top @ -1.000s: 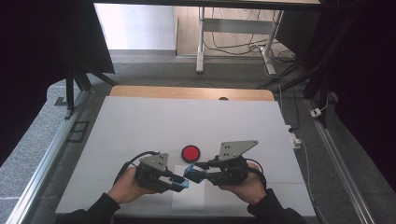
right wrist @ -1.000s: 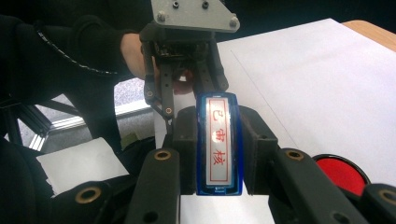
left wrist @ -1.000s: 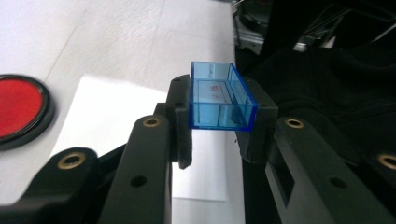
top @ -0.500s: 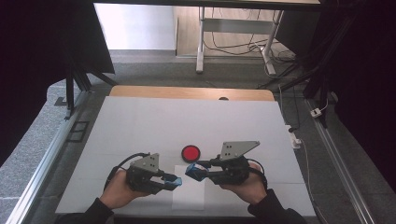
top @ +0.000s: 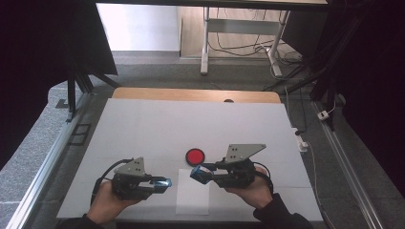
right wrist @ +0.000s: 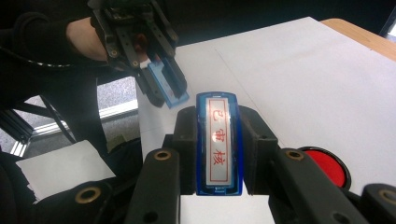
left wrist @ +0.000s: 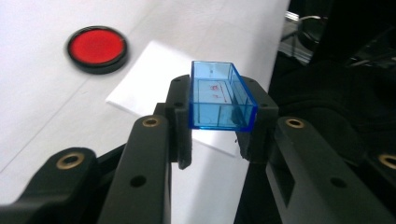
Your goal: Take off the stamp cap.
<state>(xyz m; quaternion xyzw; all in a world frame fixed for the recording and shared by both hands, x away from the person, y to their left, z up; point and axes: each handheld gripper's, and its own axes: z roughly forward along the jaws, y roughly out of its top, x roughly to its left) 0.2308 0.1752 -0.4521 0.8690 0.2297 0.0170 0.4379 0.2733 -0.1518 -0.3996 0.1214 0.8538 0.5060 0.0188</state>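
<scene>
Gripping a clear blue plastic cap [left wrist: 222,95], my left gripper [top: 162,183] has its jaws closed on the cap's two long sides. The cap is a little rectangular box with its open side toward the camera, and in the left gripper view nothing lies inside it; red marks show through its far wall. My right gripper [top: 199,173] is clamped on a blue rectangular stamp [right wrist: 218,142], whose white face carries red characters inside a red frame. In the high view the two grippers point at each other above the near part of the white-covered bench [top: 143,124], the cap and the stamp apart, with a white sheet of paper [top: 192,193] on the bench below the gap between them. A round red ink pad in a black rim [top: 195,156] sits on the bench just beyond the paper, close to the right gripper's tip. Its lid is off and the red pad surface is bare.
</scene>
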